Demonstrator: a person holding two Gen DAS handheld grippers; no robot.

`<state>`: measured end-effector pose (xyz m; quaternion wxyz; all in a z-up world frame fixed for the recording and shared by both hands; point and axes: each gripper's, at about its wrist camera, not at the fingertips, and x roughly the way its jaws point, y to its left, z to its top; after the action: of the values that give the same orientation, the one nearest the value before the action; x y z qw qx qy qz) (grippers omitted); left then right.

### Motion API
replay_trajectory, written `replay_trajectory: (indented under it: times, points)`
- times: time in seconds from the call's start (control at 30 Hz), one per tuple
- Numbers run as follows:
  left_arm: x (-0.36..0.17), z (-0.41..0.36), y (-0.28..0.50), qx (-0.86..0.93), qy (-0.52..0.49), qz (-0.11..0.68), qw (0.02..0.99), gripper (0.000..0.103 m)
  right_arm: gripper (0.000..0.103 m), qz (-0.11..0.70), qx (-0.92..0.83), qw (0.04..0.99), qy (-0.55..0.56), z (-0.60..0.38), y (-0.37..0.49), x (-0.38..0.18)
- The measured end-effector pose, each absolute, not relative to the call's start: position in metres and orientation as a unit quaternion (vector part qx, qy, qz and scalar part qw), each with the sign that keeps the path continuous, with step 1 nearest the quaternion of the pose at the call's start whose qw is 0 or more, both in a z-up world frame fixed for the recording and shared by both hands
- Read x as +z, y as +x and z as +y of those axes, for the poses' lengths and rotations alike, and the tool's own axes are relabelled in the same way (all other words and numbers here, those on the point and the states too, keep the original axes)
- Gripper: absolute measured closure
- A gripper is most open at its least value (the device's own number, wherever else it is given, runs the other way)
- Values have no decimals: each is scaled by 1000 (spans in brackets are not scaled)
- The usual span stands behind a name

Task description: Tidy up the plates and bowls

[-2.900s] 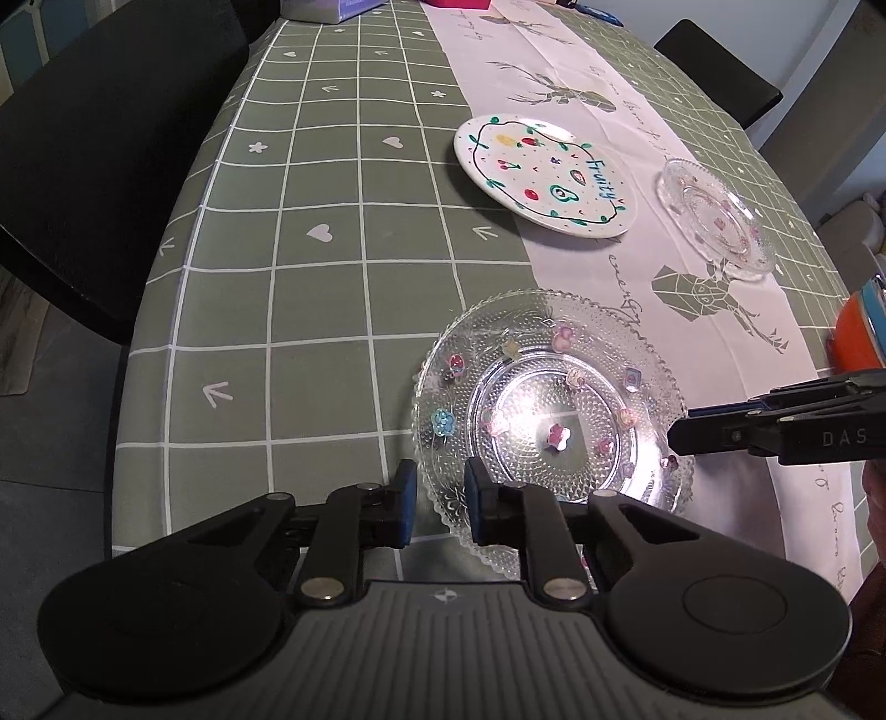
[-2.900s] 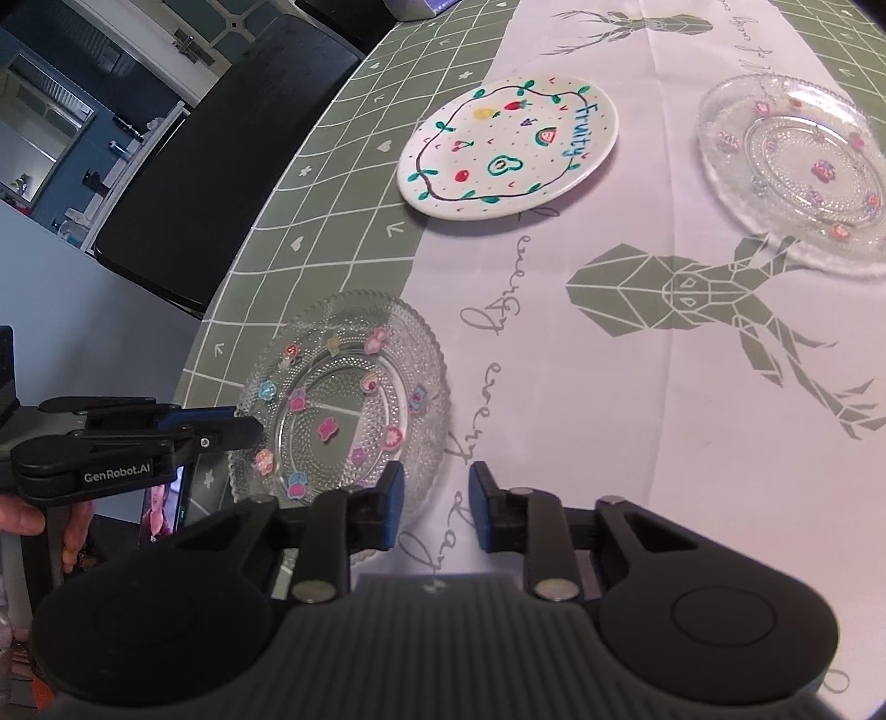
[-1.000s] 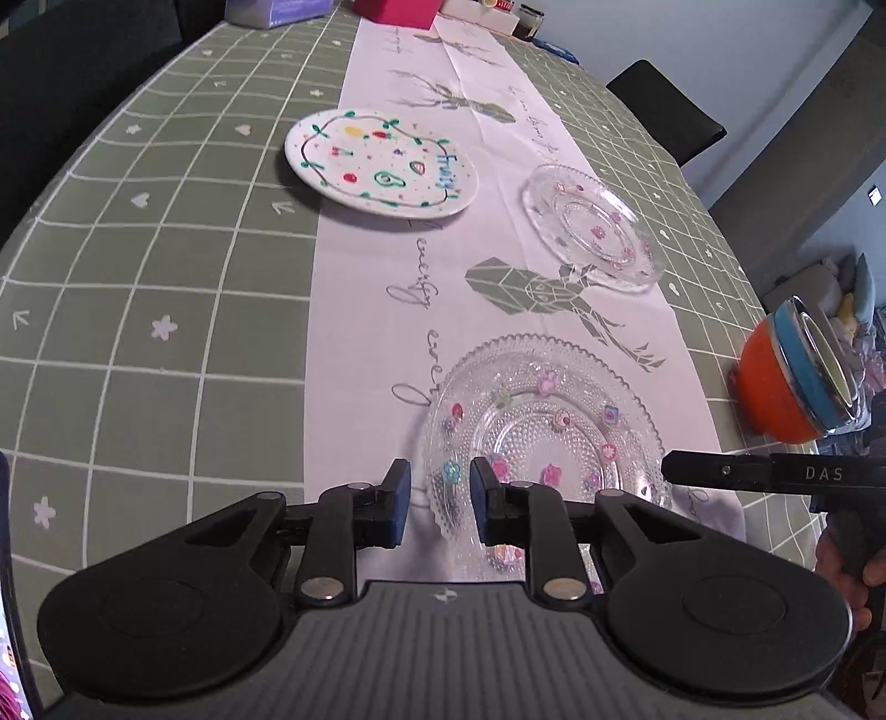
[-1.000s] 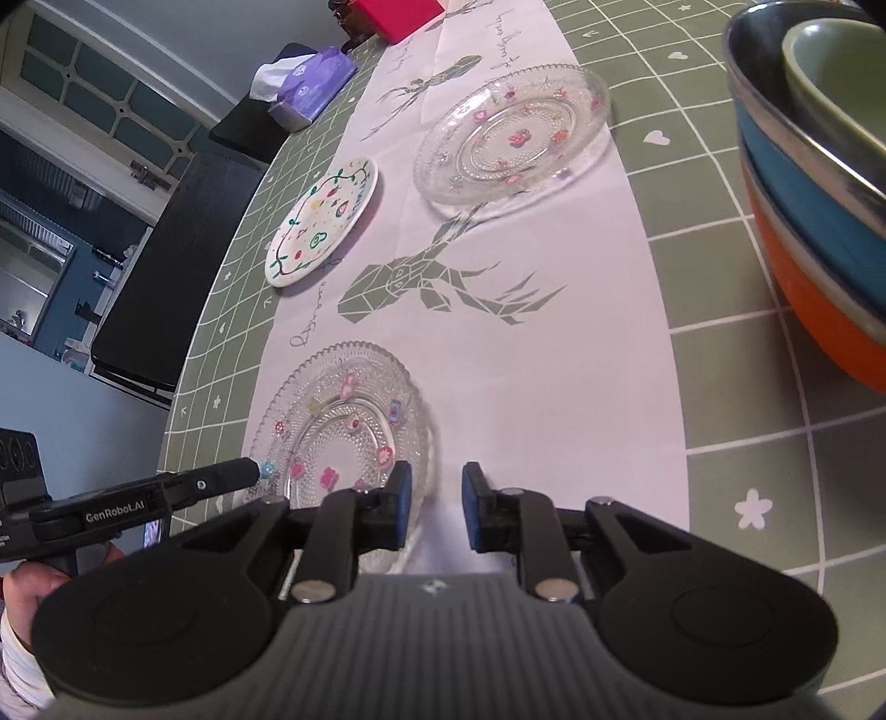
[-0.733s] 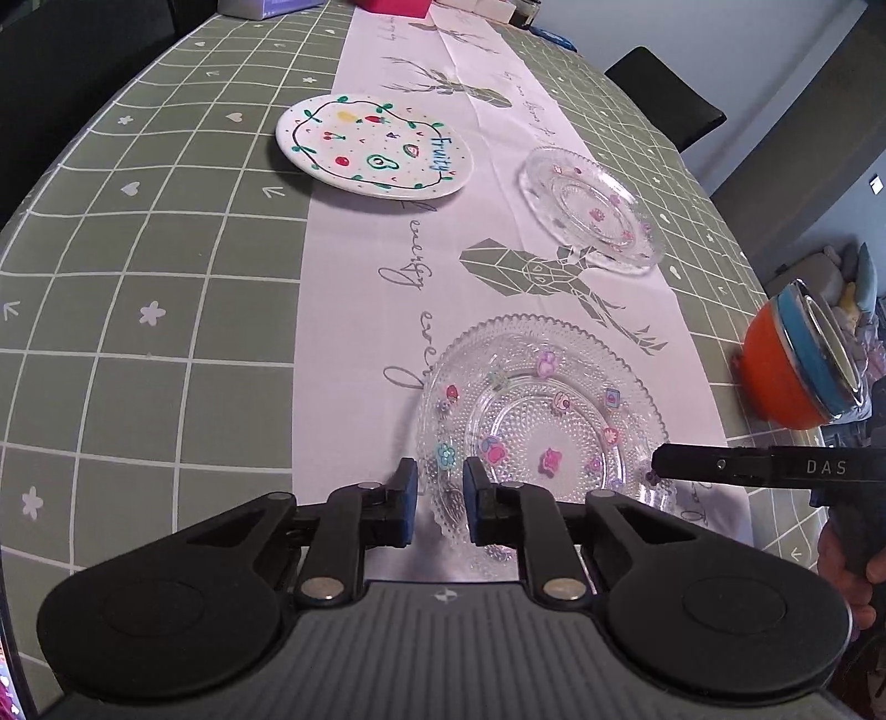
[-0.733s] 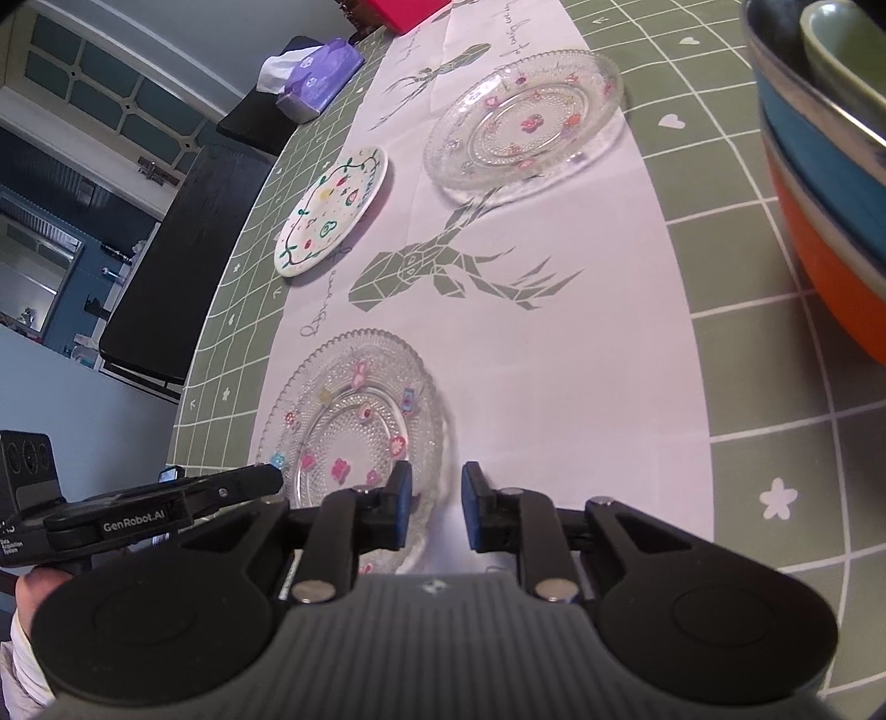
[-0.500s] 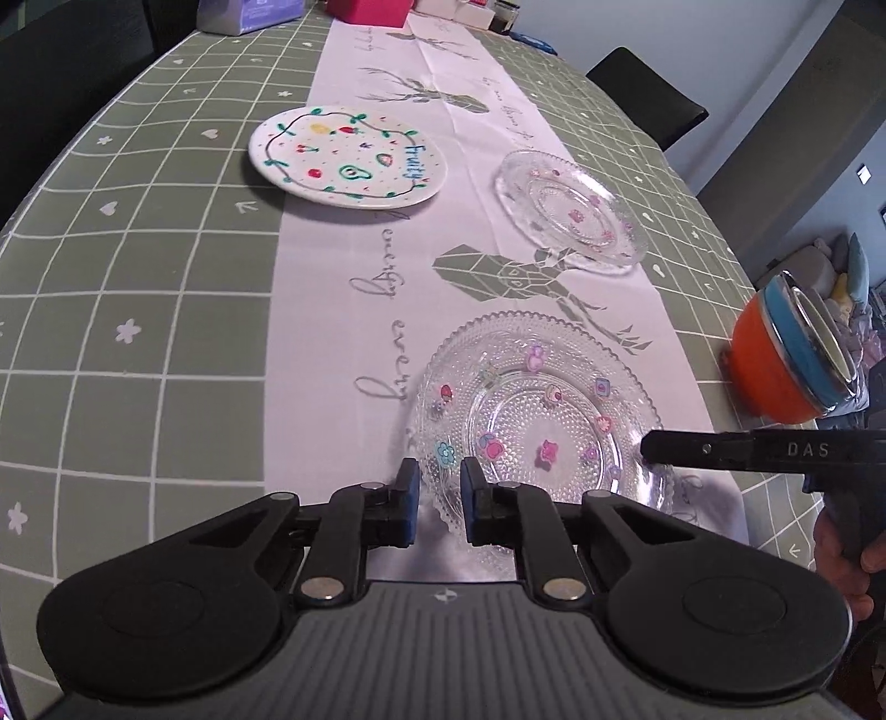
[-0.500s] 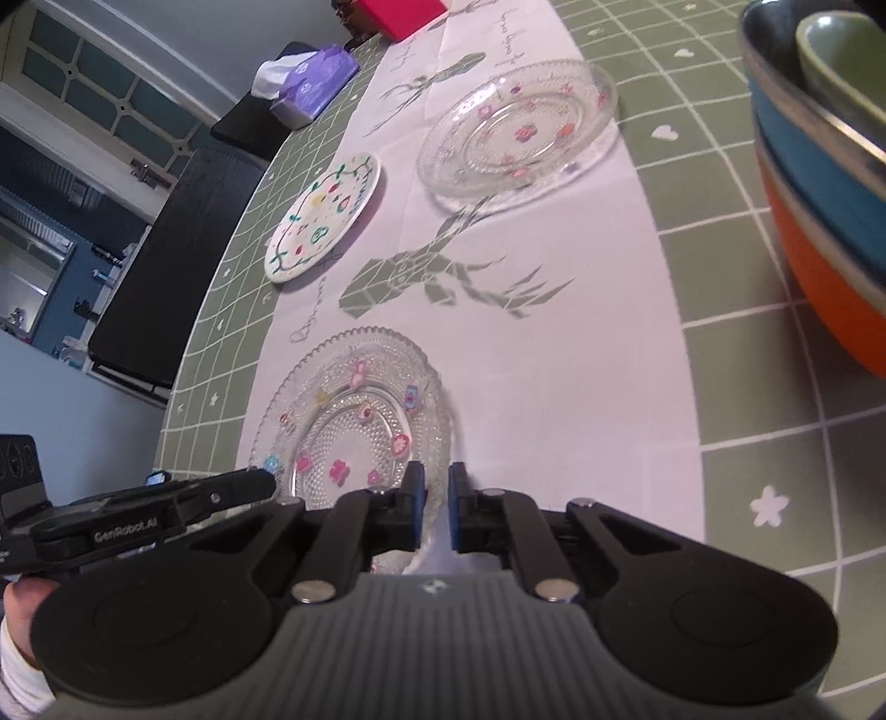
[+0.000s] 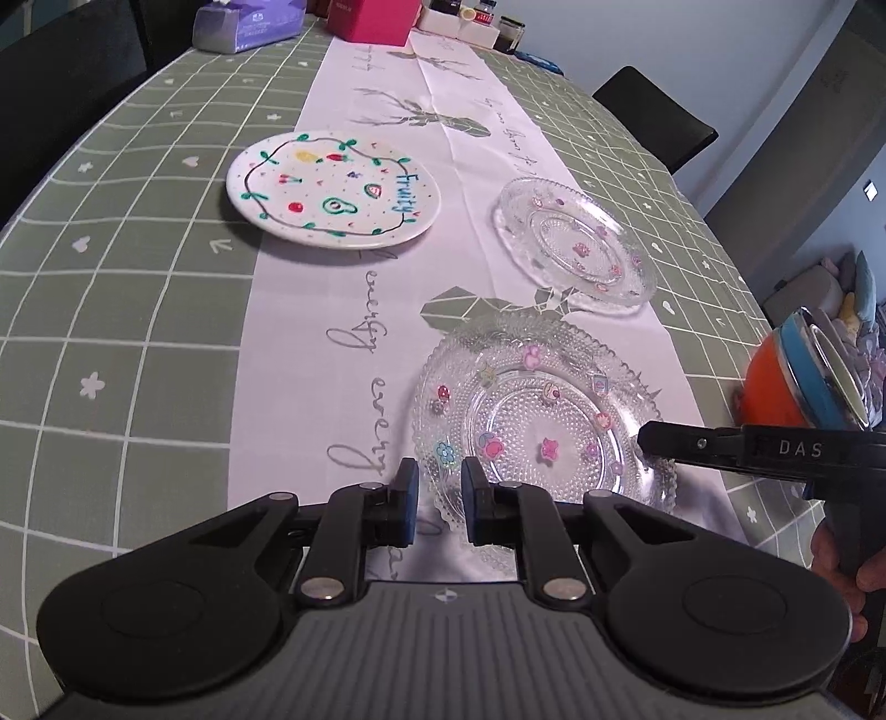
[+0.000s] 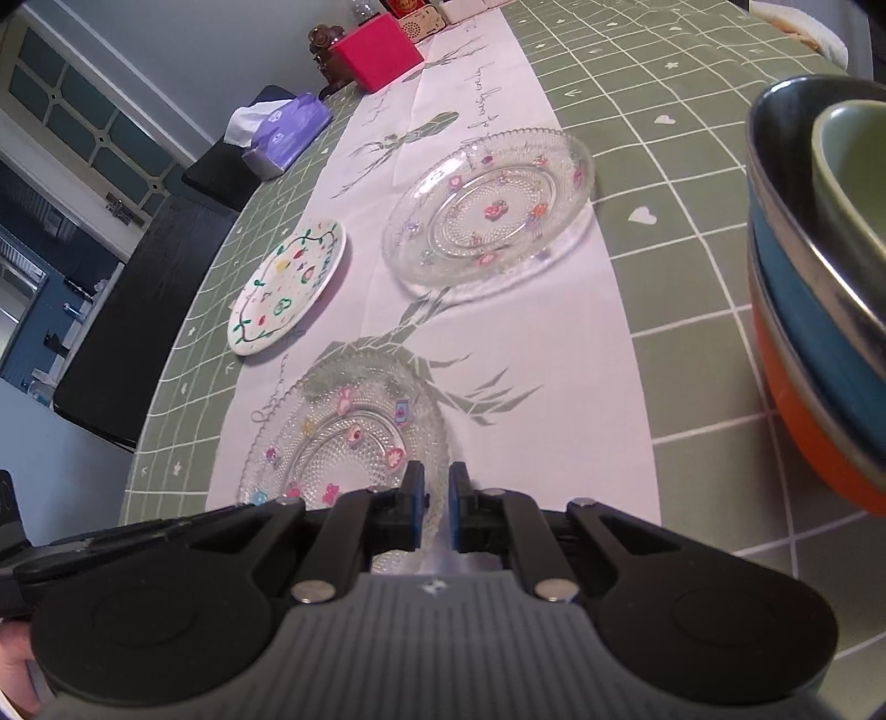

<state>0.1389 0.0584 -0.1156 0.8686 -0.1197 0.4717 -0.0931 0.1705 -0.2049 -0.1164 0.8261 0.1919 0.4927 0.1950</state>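
A large clear glass plate (image 9: 545, 410) with small coloured flower decals is held between both grippers just over the white runner; it also shows in the right wrist view (image 10: 343, 437). My left gripper (image 9: 438, 498) pinches its near rim. My right gripper (image 10: 436, 501) is shut on its right rim and shows in the left wrist view (image 9: 653, 437). A smaller glass plate (image 9: 576, 243) (image 10: 487, 213) and a white "Fruity" plate (image 9: 332, 188) (image 10: 288, 288) lie farther along. Stacked bowls, orange, blue and green (image 10: 819, 288) (image 9: 803, 376), stand at the right.
The table has a green checked cloth (image 9: 138, 277) with a white deer runner (image 9: 443, 111). A purple tissue pack (image 10: 282, 133), a pink box (image 10: 376, 50) and jars stand at the far end. Black chairs (image 9: 653, 116) flank the table.
Both grippers carried the large glass plate right from the green cloth onto the runner, toward the smaller glass plate. My right gripper's jaws narrowed onto the rim.
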Motion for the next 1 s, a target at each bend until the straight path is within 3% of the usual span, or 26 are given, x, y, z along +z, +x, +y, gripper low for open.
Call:
replay_trajectory:
  times: [0.37,0.43,0.53,0.8,0.9,1.0]
  points:
    - [-115,56,134,-96,-111,461,875,81,92,483,199,834,177,-204,167,-114]
    - [-111,55,131,-94,-102,450,882,70,90,478,199,837,176,-205,165,-111]
    - [-103,54,125,-93,-94,430,893,67,69,463,197,848,168,-205,161,-104]
    - [-84,48,127,-96,-92,392,910,67,63,426,206,870,138,-198,152,-83]
    - [-74,39,134,-114,-85,392,909,61,62,422,221,867,145,-198,157,-69]
    - [-69,33,150,-130,-97,400,902,57,45,407,216,878,131,-199,164,-55]
